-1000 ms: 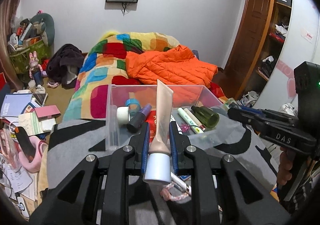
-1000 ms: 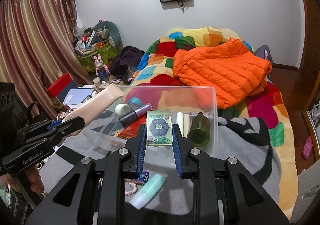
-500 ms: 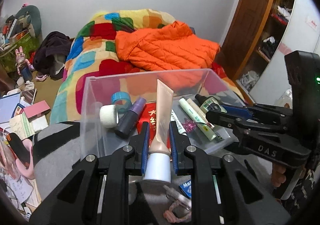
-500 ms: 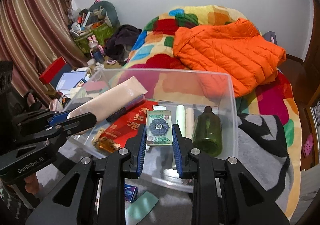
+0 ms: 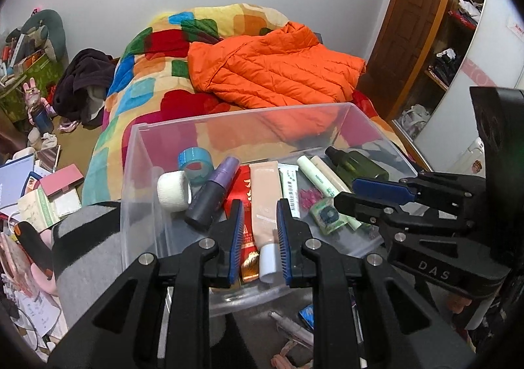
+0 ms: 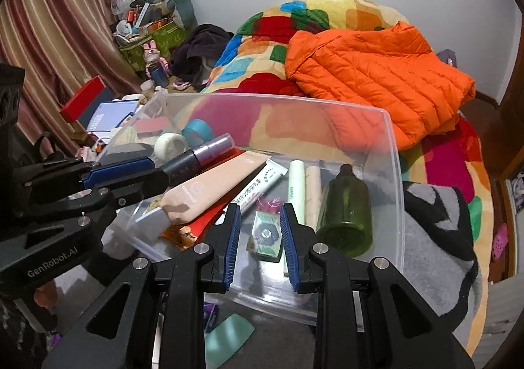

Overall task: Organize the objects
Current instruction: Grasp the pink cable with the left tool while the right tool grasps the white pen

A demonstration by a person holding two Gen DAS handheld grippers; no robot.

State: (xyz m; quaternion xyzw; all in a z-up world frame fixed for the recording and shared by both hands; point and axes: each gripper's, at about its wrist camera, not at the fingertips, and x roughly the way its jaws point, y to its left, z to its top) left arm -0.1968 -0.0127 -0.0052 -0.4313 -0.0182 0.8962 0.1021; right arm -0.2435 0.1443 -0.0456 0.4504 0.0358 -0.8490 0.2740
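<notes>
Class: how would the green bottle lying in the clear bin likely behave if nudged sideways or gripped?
The green bottle lies on its side, round-bodied, so it would probably roll toward the bin wall. Its glossy surface may be slippery. It looks empty, so likely light.

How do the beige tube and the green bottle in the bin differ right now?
The beige tube is flat, opaque, white-capped and lies between the left claw's open fingers; the green bottle is round, see-through, dark-capped and lies clear of both claws. Both lie on their sides in the clear bin.
</notes>
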